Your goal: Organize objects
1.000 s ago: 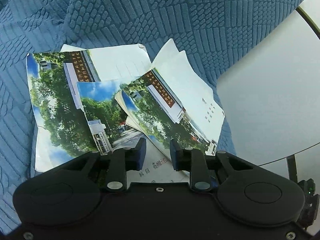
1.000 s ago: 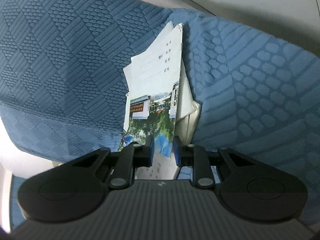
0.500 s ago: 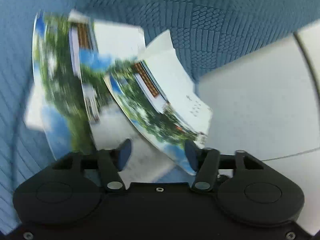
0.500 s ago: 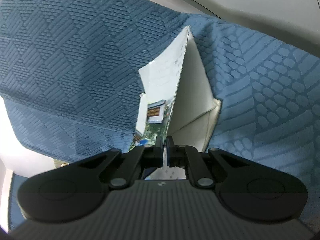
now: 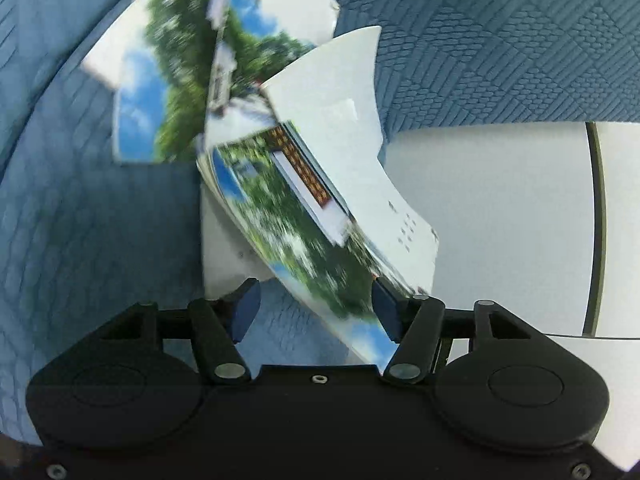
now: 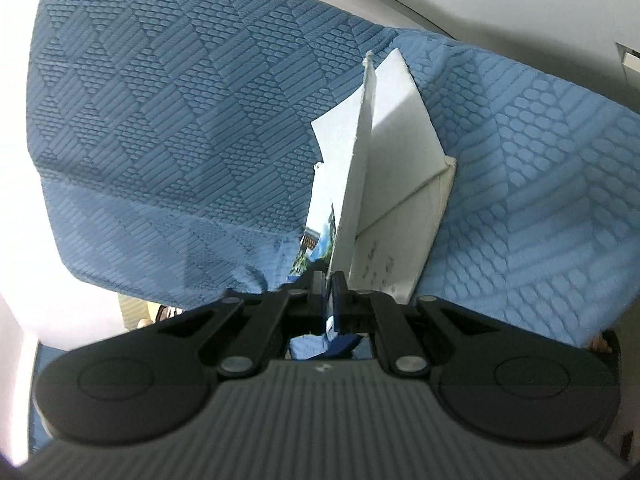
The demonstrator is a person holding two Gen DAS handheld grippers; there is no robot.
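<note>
Several photo-cover booklets lie on a blue textured cushion [image 5: 480,40]. One booklet [image 5: 304,240] is lifted at a slant, its white pages fanning out. It passes between the fingers of my left gripper [image 5: 314,292], which stands open; the booklet's lower edge lies close to the right finger. Two more booklets [image 5: 168,80] rest flat farther back, blurred. In the right wrist view, my right gripper [image 6: 329,280] is shut on the near edge of the same booklet [image 6: 384,160], which stands up on edge with its pages spread.
The blue cushion [image 6: 160,100] fills most of both views. To its right in the left wrist view is a white floor or wall [image 5: 500,220] with a dark thin line [image 5: 596,220]. A loose white sheet [image 5: 224,256] lies under the lifted booklet.
My right gripper shut on the booklet's edge and raised it, so it stands up and fans open. My left gripper opened, rolled and shifted; the other booklets slid up its view.
</note>
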